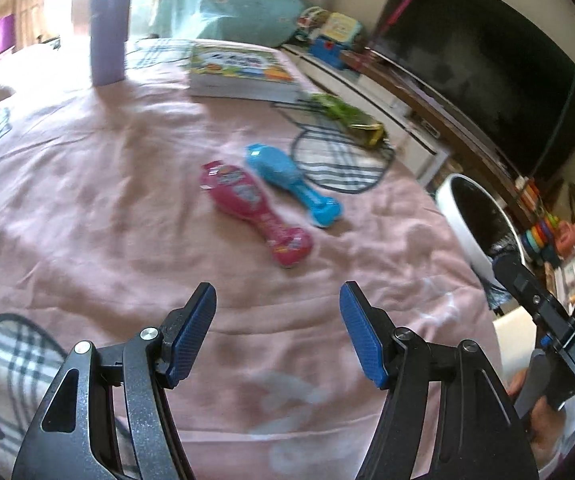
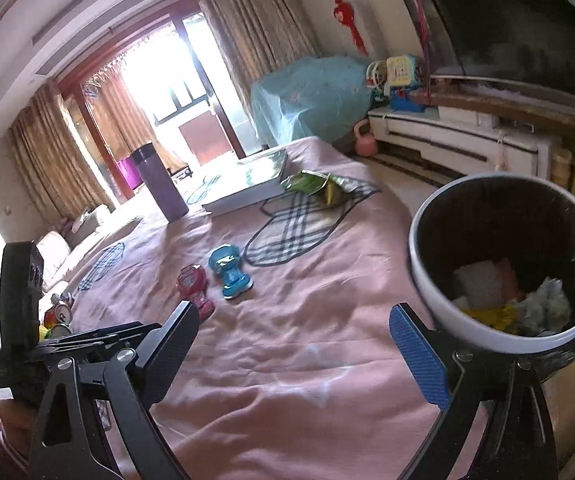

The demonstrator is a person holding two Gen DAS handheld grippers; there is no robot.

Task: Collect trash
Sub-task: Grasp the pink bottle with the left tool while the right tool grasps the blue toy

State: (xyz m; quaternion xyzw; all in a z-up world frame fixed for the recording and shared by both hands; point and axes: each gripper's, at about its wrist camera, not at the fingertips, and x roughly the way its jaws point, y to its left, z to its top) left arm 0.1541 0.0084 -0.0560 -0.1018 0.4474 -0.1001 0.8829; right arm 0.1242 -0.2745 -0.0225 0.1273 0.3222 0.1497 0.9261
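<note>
A pink bottle-shaped package (image 1: 256, 211) and a blue one (image 1: 292, 181) lie side by side on the pink bedspread (image 1: 87, 220). A crumpled green snack wrapper (image 1: 347, 118) lies farther off near a book. My left gripper (image 1: 278, 320) is open and empty, hovering short of the pink package. My right gripper (image 2: 293, 334) is open and empty beside a white-rimmed trash bin (image 2: 423, 280) that holds paper scraps. The packages (image 2: 195, 286) (image 2: 229, 270) and the wrapper (image 2: 315, 184) also show in the right wrist view.
A purple tumbler (image 1: 109, 28) and a thick book (image 1: 239, 70) stand at the bed's far side. The bin (image 1: 459, 220) sits off the bed's right edge. A TV (image 1: 487, 60) and a low cabinet line the right wall. Cans (image 2: 57, 318) lie at the left.
</note>
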